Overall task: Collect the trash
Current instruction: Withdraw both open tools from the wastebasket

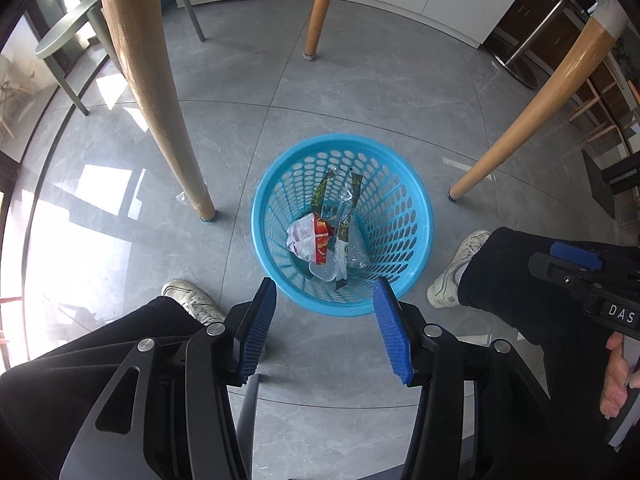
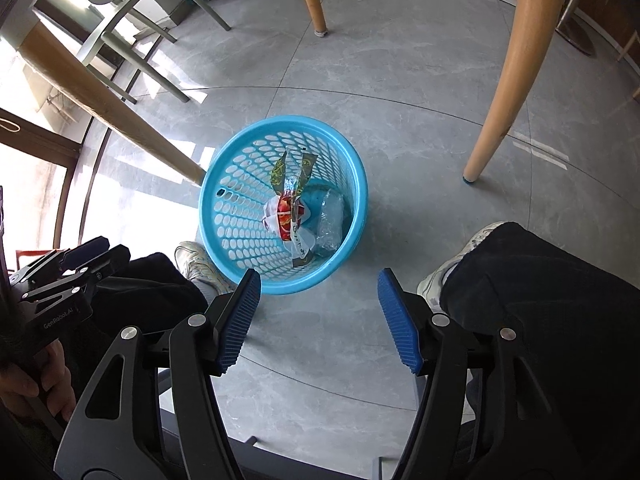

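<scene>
A round blue plastic basket (image 1: 412, 216) with a perforated wall stands on the grey floor; the right wrist view also shows the basket (image 2: 236, 200). Inside lie a crumpled white and red wrapper (image 1: 310, 236), green and clear wrappers (image 1: 348, 208) and a clear plastic lid. My left gripper (image 1: 326, 300) hangs above the basket's near rim, open, with nothing between its blue pads. My right gripper (image 2: 318, 292) is open and empty too, above the floor just right of the basket. Each gripper shows at the edge of the other's view, held by a hand.
Three wooden table legs (image 1: 156, 120) stand around the basket. A person's white shoes (image 1: 456, 272) and dark trouser legs flank it. Grey-green chairs (image 2: 132, 20) stand at the far left, cabinets at the far right.
</scene>
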